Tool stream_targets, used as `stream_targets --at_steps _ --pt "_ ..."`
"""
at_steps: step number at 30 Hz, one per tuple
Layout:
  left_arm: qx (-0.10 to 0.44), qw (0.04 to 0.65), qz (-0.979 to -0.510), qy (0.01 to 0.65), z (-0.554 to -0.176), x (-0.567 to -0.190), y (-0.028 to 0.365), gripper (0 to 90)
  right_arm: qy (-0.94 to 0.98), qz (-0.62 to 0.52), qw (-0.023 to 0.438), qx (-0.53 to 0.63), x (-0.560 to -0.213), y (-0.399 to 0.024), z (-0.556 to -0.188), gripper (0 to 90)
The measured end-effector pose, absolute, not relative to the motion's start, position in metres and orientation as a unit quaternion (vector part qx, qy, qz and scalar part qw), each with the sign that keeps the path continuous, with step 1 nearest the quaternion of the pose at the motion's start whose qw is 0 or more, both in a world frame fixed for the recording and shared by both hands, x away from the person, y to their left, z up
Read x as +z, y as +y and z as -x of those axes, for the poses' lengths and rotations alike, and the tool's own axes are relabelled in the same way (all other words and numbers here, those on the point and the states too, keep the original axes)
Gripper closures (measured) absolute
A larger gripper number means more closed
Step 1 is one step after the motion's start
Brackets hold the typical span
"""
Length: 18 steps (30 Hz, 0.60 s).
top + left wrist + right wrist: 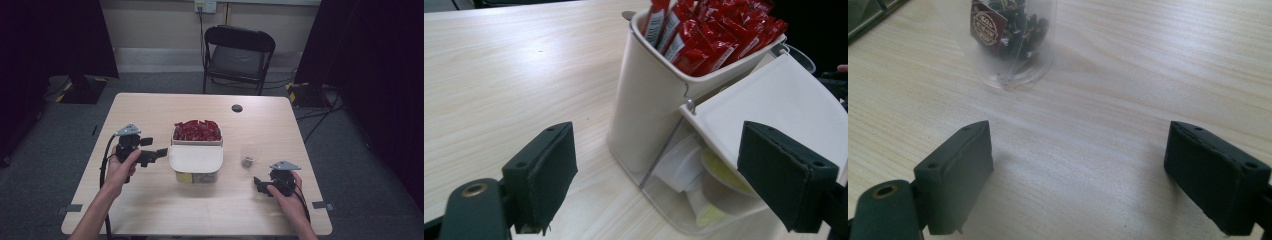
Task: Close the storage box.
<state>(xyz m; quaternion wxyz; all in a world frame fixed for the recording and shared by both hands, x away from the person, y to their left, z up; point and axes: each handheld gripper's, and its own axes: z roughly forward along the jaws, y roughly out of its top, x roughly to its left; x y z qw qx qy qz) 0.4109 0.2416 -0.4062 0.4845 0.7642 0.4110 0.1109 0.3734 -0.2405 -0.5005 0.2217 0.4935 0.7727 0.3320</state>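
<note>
While our left gripper (656, 175) gapes beside the container (649, 100) (red packets on top), nothing sits between its jaws. Our right gripper (1078, 170) stands wide, empty, near the cup (1010, 37).

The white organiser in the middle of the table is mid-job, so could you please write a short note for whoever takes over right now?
Left claw: open, empty, beside the white organiser, pointing at its hinged lid.
Right claw: open, empty, aimed at the clear cup of dark pieces.
Organiser: red sachets in the back bin; lid half raised over the front compartment with pods.
Done: nothing gripped yet.
Left: probably a grip on the lid or the cup.
</note>
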Motion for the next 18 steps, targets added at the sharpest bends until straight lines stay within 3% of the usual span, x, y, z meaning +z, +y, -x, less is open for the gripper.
stream_targets --at_steps 11,18 --pt "0.146 0.427 -0.767 0.456 -0.397 -0.43 0.28 15.8 0.773 -0.494 0.222 0.332 -0.501 -0.24 -0.373 11.6" --pt "0.135 0.37 -0.787 0.474 -0.39 -0.458 0.287 15.7 0.773 -0.494 0.222 0.332 -0.501 -0.241 -0.373 11.7"
